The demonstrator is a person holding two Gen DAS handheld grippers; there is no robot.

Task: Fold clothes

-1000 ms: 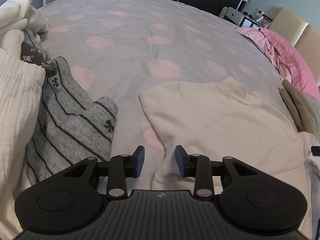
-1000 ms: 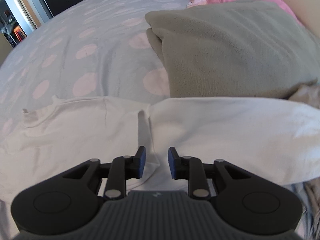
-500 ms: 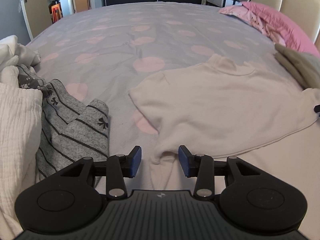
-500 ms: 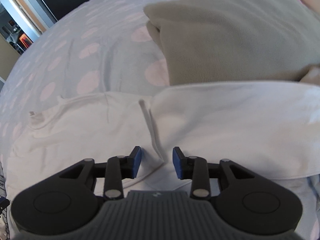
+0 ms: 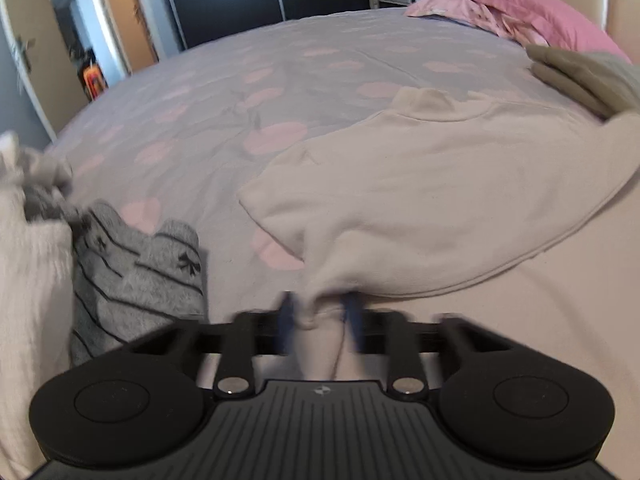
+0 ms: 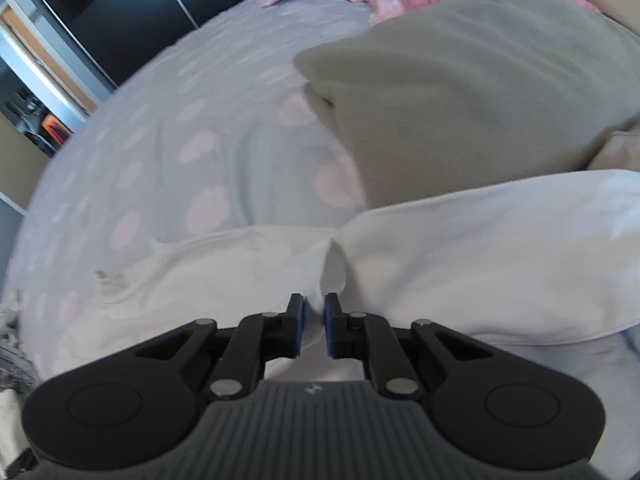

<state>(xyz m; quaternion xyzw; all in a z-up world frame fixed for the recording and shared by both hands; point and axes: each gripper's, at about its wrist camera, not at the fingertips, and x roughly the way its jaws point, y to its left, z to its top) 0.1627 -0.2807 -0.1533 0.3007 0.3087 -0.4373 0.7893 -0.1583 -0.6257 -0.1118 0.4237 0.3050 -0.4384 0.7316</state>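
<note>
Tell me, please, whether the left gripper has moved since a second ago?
Yes. The left gripper has swung right, toward the cream top and away from the grey striped garment; its jaws have just closed on the top's hem.

Both wrist cameras sit just behind own tool, tilted down, close over bed [image 5: 320,60]. Left view faces far wardrobe; right view faces headboard end. Shared: cream top [image 5: 440,200] [image 6: 460,264], olive blanket [image 5: 580,72] [image 6: 460,92], pink pillow [image 5: 532,8].

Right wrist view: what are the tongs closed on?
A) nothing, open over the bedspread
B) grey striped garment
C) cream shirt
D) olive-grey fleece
C: the right tongs have just been closing and now pinch a fold of the cream shirt; the olive-grey fleece lies beyond, untouched.
</note>
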